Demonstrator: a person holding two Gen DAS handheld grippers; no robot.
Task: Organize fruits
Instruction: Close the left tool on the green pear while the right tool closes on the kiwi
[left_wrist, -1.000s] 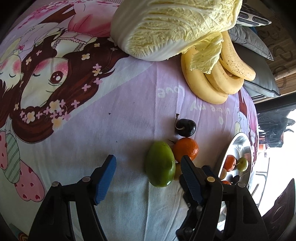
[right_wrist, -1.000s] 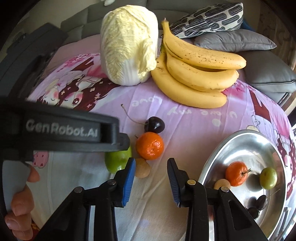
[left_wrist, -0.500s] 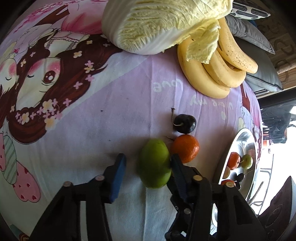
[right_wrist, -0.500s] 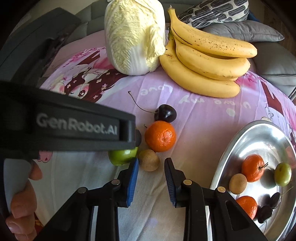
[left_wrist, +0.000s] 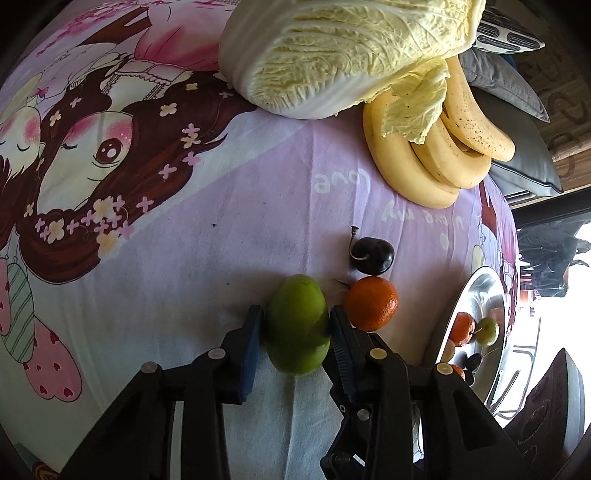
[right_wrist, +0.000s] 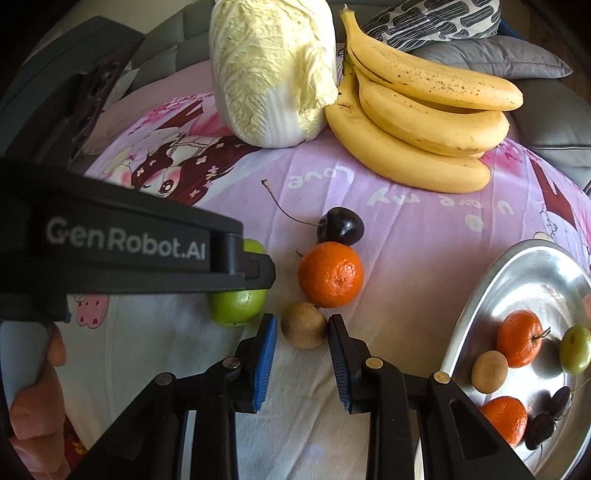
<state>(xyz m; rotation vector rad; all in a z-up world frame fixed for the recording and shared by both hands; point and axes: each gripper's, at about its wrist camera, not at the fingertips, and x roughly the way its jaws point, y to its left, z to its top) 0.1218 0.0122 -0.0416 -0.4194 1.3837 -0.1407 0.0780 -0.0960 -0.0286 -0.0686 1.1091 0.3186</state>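
So the green fruit (left_wrist: 297, 325) is sitting on the cartoon-print cloth (left_wrist: 221, 236) right between the pads of the left gripper (left_wrist: 295, 332), and both blue pads are touching its sides, so I'm calling that clamped on it. It isn't looking lifted yet; as far as I can tell it's resting on the cloth.

Just beside it, the small brown fruit (right_wrist: 304, 324) is lying in the gap of the right gripper (right_wrist: 302, 349). The jaws are standing apart on either side of it, close but with a sliver of cloth showing on each side, so not gripping yet.

Moving outward, the mandarin (right_wrist: 330, 274) is sitting just behind those two, and the dark cherry (right_wrist: 341, 226) is touching it on the far side with its long stem trailing off toward the back. Both are waiting on the cloth.

Off to the right, the metal tray (right_wrist: 480, 291) is holding a fair haul: two mandarins, a brown fruit, a small green one and a few dark cherries. So I'm guessing we're past halfway, with four small pieces left to go, two of them being dealt with right now.

At the back, the bananas (right_wrist: 424, 122) and the napa cabbage (right_wrist: 271, 70) are leaning against each other. Can't tell whether the bananas are meant for the tray too; they're looking too big for it, honestly.
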